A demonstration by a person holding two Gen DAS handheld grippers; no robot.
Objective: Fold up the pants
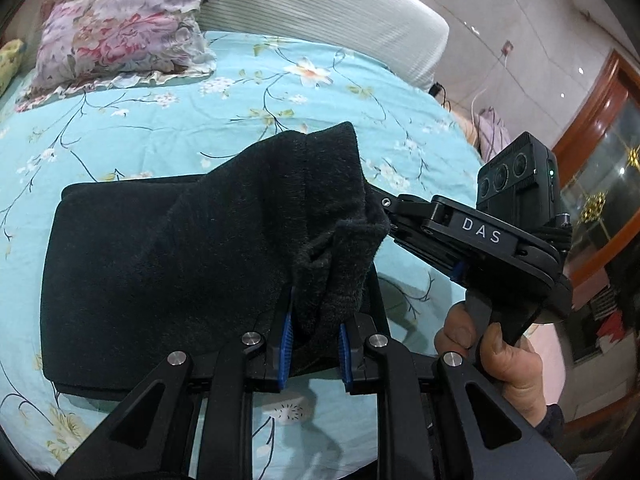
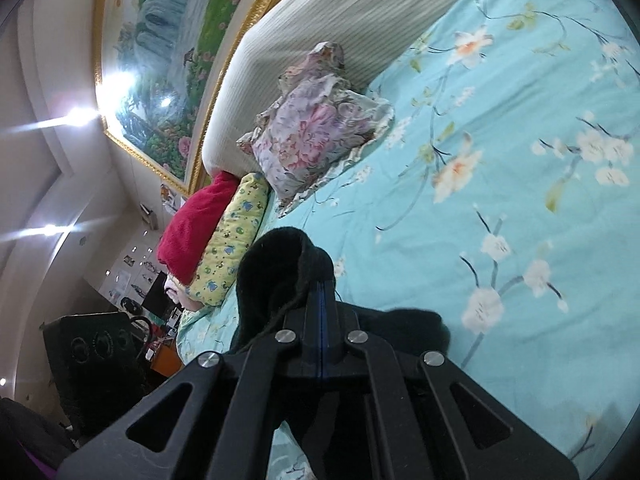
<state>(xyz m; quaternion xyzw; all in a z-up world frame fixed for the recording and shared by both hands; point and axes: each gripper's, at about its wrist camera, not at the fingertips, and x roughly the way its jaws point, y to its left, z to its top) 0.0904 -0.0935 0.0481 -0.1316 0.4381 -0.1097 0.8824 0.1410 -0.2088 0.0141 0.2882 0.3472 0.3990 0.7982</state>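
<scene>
Left wrist view: both grippers' jaws clamped on black pants (image 1: 160, 264) over floral bedsheet (image 1: 240, 92).

Beyond the black pants (image 1: 168, 264) the bed's turquoise floral sheet (image 1: 248, 92) lies open up to the striped headboard cushion (image 1: 340, 12), and wide bare sheet (image 2: 520, 140) shows in the right wrist view. The floral pillow (image 1: 120, 36) blocks the far left corner; a yellow pillow (image 2: 234, 240) and red blanket (image 2: 192, 224) crowd that edge. The right claw (image 1: 384, 216) stands close beside the left claw (image 1: 314, 354), both hemmed in by raised cloth.
</scene>
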